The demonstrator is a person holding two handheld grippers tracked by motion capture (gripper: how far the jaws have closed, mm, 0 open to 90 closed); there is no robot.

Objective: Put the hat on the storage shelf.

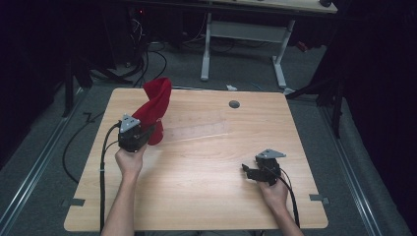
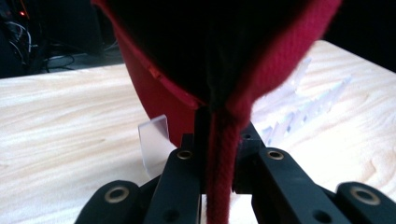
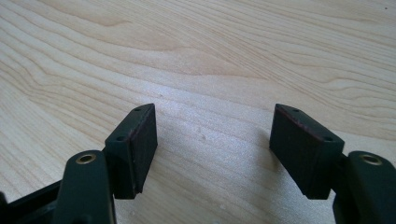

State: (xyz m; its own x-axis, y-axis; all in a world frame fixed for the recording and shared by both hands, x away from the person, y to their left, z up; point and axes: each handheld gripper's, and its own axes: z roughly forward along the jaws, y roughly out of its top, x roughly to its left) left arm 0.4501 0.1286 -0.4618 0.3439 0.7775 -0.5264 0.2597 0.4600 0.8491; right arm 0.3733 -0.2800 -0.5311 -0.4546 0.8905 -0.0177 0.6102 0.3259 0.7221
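Left gripper (image 1: 139,129) jaws clamped on the rim of a red knit hat (image 1: 154,107), raised off the tabletop (image 1: 206,162) for hanging free; right gripper (image 3: 212,144) jaws apart, empty, waiting low nearby.

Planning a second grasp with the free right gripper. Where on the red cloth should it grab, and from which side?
Probably the free upper fold of the red cloth, approached from the right. The left gripper is shut on the cloth's lower edge, so the cloth stands up above it and leans toward the table's far edge. The right gripper is open, with bare wood between them.
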